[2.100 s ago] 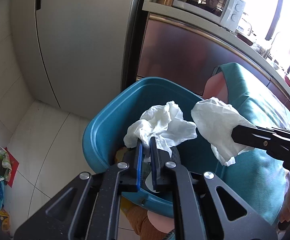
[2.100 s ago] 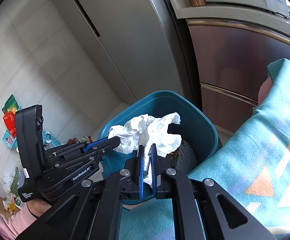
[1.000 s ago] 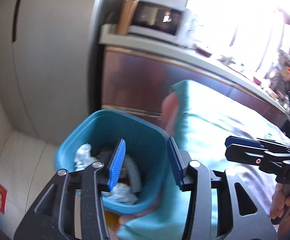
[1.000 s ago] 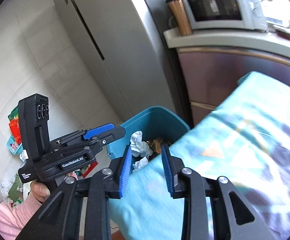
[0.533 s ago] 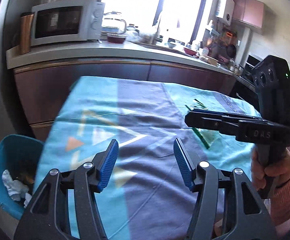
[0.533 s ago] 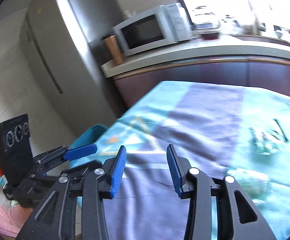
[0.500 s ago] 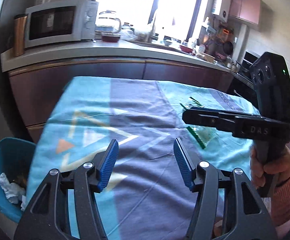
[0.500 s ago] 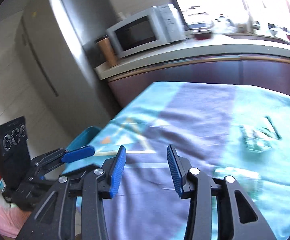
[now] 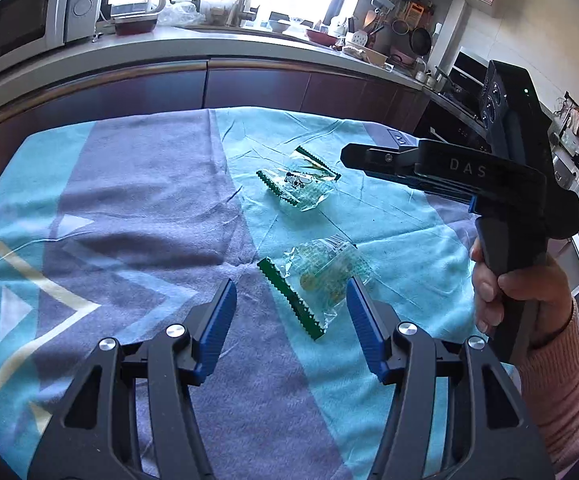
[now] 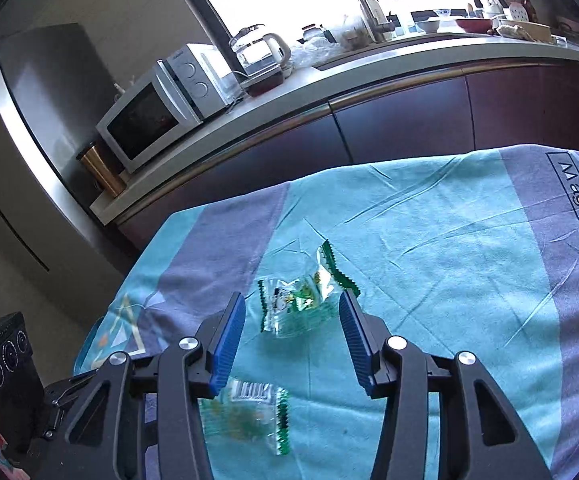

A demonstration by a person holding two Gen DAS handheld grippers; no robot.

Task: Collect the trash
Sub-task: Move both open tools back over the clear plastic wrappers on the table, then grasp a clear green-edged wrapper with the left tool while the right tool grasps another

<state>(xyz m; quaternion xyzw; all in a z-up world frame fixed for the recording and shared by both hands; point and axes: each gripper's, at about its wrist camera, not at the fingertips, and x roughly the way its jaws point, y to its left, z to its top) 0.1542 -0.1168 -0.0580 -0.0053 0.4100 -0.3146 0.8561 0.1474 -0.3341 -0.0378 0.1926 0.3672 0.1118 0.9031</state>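
Two clear plastic wrappers with green serrated edges lie on the teal and purple tablecloth [image 9: 137,200]. The near wrapper [image 9: 317,280] lies just ahead of my left gripper [image 9: 289,300], which is open and empty above the cloth. The far wrapper [image 9: 297,188] lies beyond it; in the right wrist view this wrapper [image 10: 297,308] sits between the open fingers of my right gripper [image 10: 293,320], which is empty. The near wrapper also shows in the right wrist view [image 10: 249,412], low and partly behind the left finger. My right gripper also shows in the left wrist view [image 9: 349,156], hovering over the far wrapper.
A counter [image 10: 329,76] runs behind the table with a microwave [image 10: 161,108], a glass kettle [image 10: 261,56] and dishes. Dark cabinet fronts [image 9: 249,88] stand below it. A steel fridge [image 10: 37,120] stands at the left. The cloth's left edge [image 10: 141,256] drops off toward the floor.
Both grippers dropped white tissues into the blue bin, opened, and swung right over the table. They now face the two green-edged wrappers and are closer to them.
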